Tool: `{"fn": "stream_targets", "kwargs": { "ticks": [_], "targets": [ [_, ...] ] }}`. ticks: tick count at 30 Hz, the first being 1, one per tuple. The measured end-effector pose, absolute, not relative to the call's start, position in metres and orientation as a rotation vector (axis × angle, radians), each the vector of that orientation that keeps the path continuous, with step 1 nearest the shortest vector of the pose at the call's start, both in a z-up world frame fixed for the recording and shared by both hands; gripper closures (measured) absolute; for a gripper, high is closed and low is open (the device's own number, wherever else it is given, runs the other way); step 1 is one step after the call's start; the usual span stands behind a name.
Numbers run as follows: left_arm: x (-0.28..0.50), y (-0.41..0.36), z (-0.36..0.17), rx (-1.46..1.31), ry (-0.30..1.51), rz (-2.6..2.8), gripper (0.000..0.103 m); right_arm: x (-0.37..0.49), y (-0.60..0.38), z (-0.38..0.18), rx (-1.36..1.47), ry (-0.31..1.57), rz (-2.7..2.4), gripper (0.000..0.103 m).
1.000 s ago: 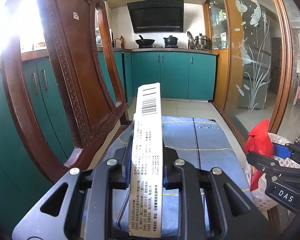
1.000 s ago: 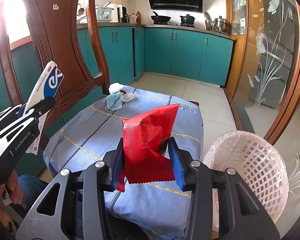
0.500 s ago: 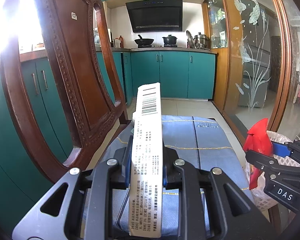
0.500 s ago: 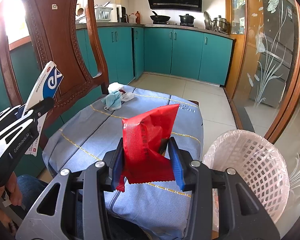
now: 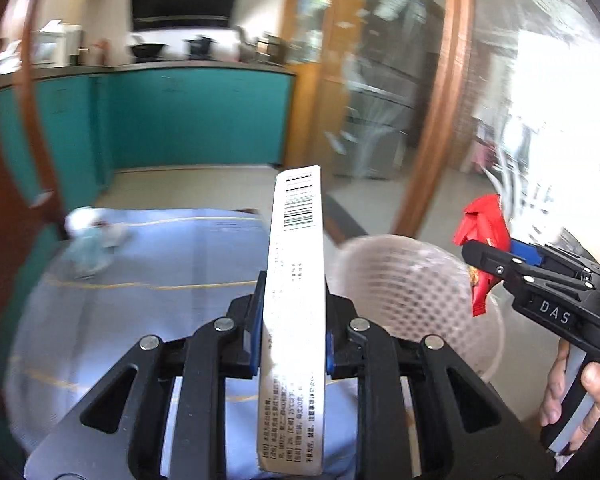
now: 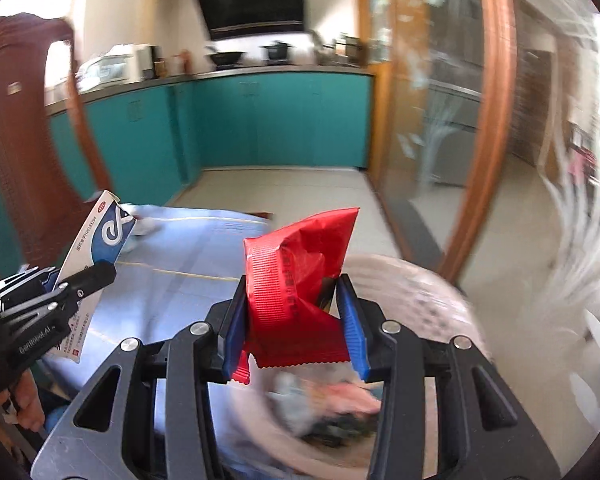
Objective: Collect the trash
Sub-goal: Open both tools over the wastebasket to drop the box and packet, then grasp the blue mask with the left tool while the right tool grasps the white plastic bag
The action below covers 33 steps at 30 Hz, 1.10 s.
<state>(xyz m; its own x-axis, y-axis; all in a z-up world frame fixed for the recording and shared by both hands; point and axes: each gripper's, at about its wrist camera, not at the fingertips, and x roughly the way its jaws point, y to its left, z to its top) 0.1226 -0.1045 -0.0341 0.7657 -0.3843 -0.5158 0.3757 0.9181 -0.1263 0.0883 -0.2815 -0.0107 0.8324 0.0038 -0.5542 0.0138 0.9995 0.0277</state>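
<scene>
My left gripper (image 5: 291,322) is shut on a flat white and blue carton (image 5: 296,280) held on edge, barcode at its top. It hangs over the blue cloth (image 5: 140,280), just left of the white mesh trash basket (image 5: 416,292). My right gripper (image 6: 294,322) is shut on a crumpled red snack wrapper (image 6: 296,276) directly above the basket (image 6: 428,292), where blurred trash (image 6: 332,404) lies inside. In the left wrist view the right gripper (image 5: 496,256) with the wrapper (image 5: 484,232) shows at the right. The left gripper (image 6: 80,280) with its carton (image 6: 100,236) appears at the left of the right wrist view.
A pale blue mask and white scraps (image 5: 88,236) lie at the cloth's far left. A dark wooden chair back (image 6: 24,128) rises on the left. Teal cabinets (image 5: 196,120) and a wood-framed glass door (image 5: 440,100) stand behind. A person's hand (image 5: 580,392) grips the right handle.
Both grippers swung right, still gripping their items. The basket now sits under the right gripper and beside the left one. The chair back slid out to the left edge.
</scene>
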Motion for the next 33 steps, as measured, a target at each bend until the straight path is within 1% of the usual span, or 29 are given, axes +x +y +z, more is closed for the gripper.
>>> {"fn": "stream_targets", "kwargs": {
  "ticks": [3,8,9,10,11,12,13,15,16,18,20,23,25,26,27,29,33],
  "targets": [
    [0.141,-0.147,-0.044,-0.024,0.616,-0.540,0.080,0.082,-0.319,-0.018,0.053,0.609,-0.091,0.060],
    [0.156,-0.200,-0.065,0.016,0.687,-0.675,0.080,0.077,-0.354,-0.034,0.086,0.655,-0.163,0.060],
    [0.158,-0.207,-0.069,0.026,0.704,-0.692,0.077,0.079,-0.358,-0.038,0.088,0.667,-0.171,0.060],
    [0.160,-0.212,-0.074,0.040,0.722,-0.706,0.072,0.080,-0.358,-0.041,0.088,0.673,-0.174,0.060],
    [0.161,-0.214,-0.077,0.054,0.730,-0.702,0.059,0.082,-0.357,-0.044,0.087,0.682,-0.176,0.060],
    [0.163,-0.215,-0.078,0.057,0.728,-0.693,0.049,0.086,-0.358,-0.046,0.086,0.690,-0.176,0.057],
    [0.164,-0.209,-0.079,0.052,0.722,-0.682,0.046,0.089,-0.357,-0.050,0.088,0.700,-0.172,0.056],
    [0.171,-0.189,-0.078,0.047,0.715,-0.625,0.044,0.097,-0.354,-0.057,0.091,0.720,-0.165,0.044],
    [0.174,-0.179,-0.077,0.048,0.707,-0.592,0.043,0.100,-0.352,-0.061,0.095,0.734,-0.157,0.041],
    [0.183,-0.154,-0.077,0.042,0.683,-0.521,0.041,0.108,-0.345,-0.066,0.098,0.749,-0.149,0.031],
    [0.199,-0.117,-0.076,0.042,0.671,-0.395,0.040,0.117,-0.336,-0.069,0.094,0.751,-0.135,0.028],
    [0.231,-0.066,-0.083,0.058,0.670,-0.168,0.035,0.133,-0.321,-0.065,0.091,0.745,-0.104,0.028],
    [0.261,-0.020,-0.090,0.012,0.680,0.011,0.028,0.147,-0.306,-0.057,0.092,0.736,-0.061,0.026],
    [0.274,0.001,-0.094,-0.029,0.678,0.071,0.023,0.154,-0.299,-0.053,0.089,0.733,-0.039,0.024],
    [0.286,0.021,-0.100,-0.063,0.673,0.124,0.020,0.168,-0.286,-0.046,0.081,0.735,-0.005,0.023],
    [0.312,0.049,-0.112,-0.102,0.692,0.200,0.020,0.190,-0.266,-0.035,0.074,0.741,0.058,0.023],
    [0.352,0.077,-0.139,-0.122,0.769,0.206,0.021,0.236,-0.218,-0.019,0.030,0.724,0.138,0.022]
  ]
}}
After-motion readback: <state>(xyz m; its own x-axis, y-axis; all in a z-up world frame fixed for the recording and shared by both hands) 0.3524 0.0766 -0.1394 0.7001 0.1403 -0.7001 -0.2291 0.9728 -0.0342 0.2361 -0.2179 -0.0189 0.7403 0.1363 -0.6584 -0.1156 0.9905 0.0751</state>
